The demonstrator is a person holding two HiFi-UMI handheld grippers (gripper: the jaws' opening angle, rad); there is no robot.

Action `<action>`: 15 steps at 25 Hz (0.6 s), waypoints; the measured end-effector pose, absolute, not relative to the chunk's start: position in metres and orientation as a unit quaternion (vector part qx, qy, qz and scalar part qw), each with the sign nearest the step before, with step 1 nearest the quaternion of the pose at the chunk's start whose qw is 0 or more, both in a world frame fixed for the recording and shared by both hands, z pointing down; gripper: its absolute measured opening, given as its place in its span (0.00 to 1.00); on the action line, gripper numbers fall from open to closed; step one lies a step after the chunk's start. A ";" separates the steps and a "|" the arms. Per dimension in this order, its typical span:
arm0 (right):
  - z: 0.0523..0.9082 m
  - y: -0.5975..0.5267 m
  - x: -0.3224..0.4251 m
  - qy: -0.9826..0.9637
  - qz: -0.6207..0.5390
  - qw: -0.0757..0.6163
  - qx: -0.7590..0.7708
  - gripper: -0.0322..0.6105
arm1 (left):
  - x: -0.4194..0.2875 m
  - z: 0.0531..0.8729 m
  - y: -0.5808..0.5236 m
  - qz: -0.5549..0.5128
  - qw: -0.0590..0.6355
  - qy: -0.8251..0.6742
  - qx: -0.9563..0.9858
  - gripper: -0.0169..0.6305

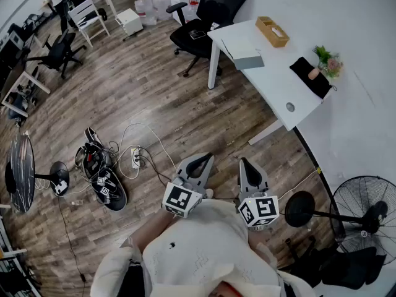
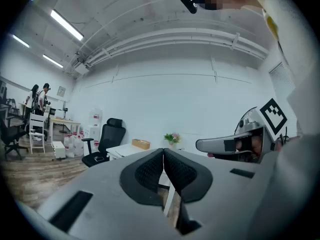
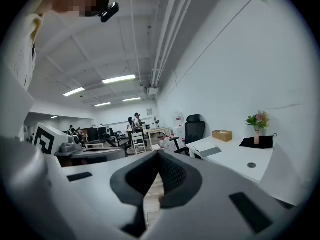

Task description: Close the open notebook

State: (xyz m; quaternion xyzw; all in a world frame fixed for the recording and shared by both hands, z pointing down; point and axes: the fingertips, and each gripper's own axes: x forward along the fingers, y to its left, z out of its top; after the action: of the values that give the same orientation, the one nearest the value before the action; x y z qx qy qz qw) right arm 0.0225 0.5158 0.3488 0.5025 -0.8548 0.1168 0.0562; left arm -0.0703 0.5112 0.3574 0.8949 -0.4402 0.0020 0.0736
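Notebook (image 1: 245,60) w/ grey cover on white desk (image 1: 275,76).

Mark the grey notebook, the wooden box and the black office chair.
Grey notebook (image 1: 246,60): head view, cover middle.
Wooden box (image 1: 273,31): head view, top face.
Black office chair (image 1: 185,42): head view, seat.

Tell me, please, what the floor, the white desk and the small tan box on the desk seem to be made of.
Floor: wood or wood-look planks with a matte finish; grain and plank seams show.
Desk: a smooth, plain white top, likely laminate; the white legs are perhaps painted metal.
Box: light wood or cardboard, judging by its flat tan colour; it is too small to tell which.
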 end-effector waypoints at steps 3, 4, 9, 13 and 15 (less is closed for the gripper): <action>0.348 0.514 0.013 -0.863 0.113 0.057 0.489 0.05 | -0.078 0.359 0.512 0.001 0.074 -0.455 0.887 0.05; 0.348 0.515 0.010 -0.865 0.112 0.057 0.486 0.05 | -0.080 0.358 0.512 0.000 0.074 -0.459 0.885 0.05; 0.348 0.521 0.002 -0.872 0.110 0.059 0.474 0.05 | -0.085 0.358 0.517 0.001 0.072 -0.466 0.882 0.05; 0.349 0.518 0.002 -0.871 0.109 0.060 0.476 0.05 | -0.082 0.360 0.515 0.009 0.061 -0.460 0.886 0.05; 0.348 0.515 0.005 -0.868 0.109 0.058 0.480 0.05 | -0.081 0.356 0.512 0.006 0.055 -0.461 0.886 0.05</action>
State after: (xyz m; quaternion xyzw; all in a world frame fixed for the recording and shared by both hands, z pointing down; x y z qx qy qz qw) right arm 0.0052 0.5146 0.3478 0.4802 -0.8684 0.1089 0.0581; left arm -0.0811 0.5120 0.3564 0.8857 -0.4608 0.0058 0.0554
